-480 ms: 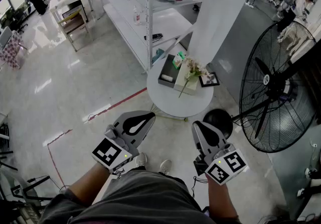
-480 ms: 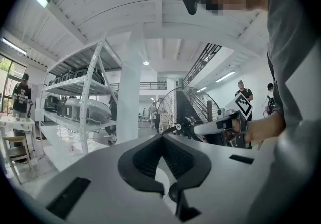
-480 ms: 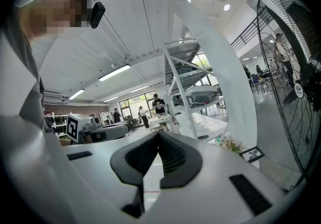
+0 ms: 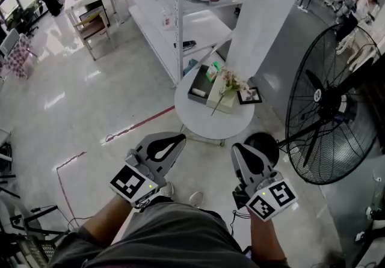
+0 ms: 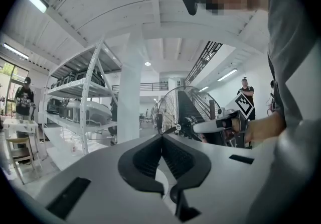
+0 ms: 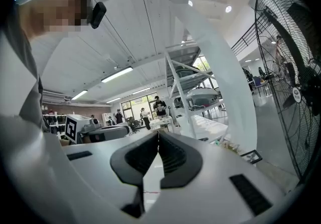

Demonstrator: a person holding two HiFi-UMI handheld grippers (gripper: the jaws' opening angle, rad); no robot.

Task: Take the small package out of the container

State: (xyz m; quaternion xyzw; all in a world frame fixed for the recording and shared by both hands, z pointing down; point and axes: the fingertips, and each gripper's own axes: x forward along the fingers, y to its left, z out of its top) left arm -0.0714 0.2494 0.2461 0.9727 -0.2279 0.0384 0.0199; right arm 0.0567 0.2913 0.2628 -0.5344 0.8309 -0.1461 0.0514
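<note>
- Left claw (image 4: 178,137) and right claw (image 4: 236,149): both are held close in front of the person's body, well apart from the tabletop. In each gripper view the jaw tips meet with nothing between them, so both are clenched and empty.
- Round white tabletop (image 4: 207,127): it carries a dark open container (image 4: 194,100), with a green box (image 4: 213,72) just beyond it. Flowers (image 4: 231,83) and a picture frame (image 4: 249,95) stand beside the container.
- Small package (image 4: 198,91): the pale item lying inside the container is most likely it, though it is too small to confirm.
- Progress: judged from this layout, no step of the task is done yet. The approach to the tabletop, opening a claw, gripping the package and lifting it out are all left to do.
</note>
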